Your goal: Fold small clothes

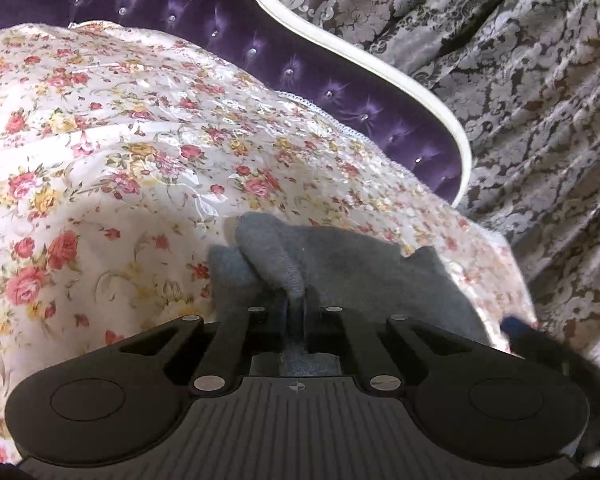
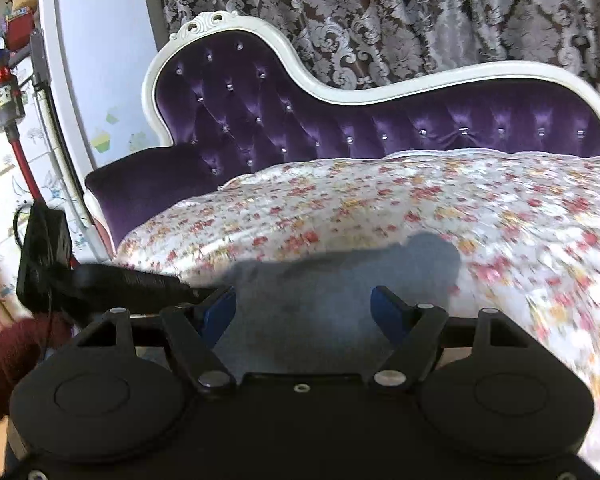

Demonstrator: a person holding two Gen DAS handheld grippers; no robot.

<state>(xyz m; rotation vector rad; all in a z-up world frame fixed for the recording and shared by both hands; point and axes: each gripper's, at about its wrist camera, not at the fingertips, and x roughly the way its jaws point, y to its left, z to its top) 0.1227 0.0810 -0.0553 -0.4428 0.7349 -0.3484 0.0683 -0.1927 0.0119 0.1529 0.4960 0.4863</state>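
A small grey garment (image 1: pixel 340 264) lies on the floral bedspread (image 1: pixel 112 152) of a purple sofa. In the left wrist view my left gripper (image 1: pixel 298 306) is shut on a bunched fold of the grey garment, which rises in a lump just ahead of the fingers. In the right wrist view the same grey garment (image 2: pixel 312 292) spreads flat between the blue pads of my right gripper (image 2: pixel 304 310), whose jaws stand wide apart and do not press on it. The other gripper's black body (image 2: pixel 132 278) reaches in from the left.
The tufted purple sofa back (image 2: pixel 340 128) with a white frame (image 2: pixel 420 76) runs behind the bedspread. A patterned grey curtain (image 1: pixel 540 100) hangs behind it. A vacuum cleaner (image 2: pixel 4 96) and a white cabinet (image 2: pixel 96 60) stand at the far left, with a dark red sleeve (image 2: pixel 16 344) below.
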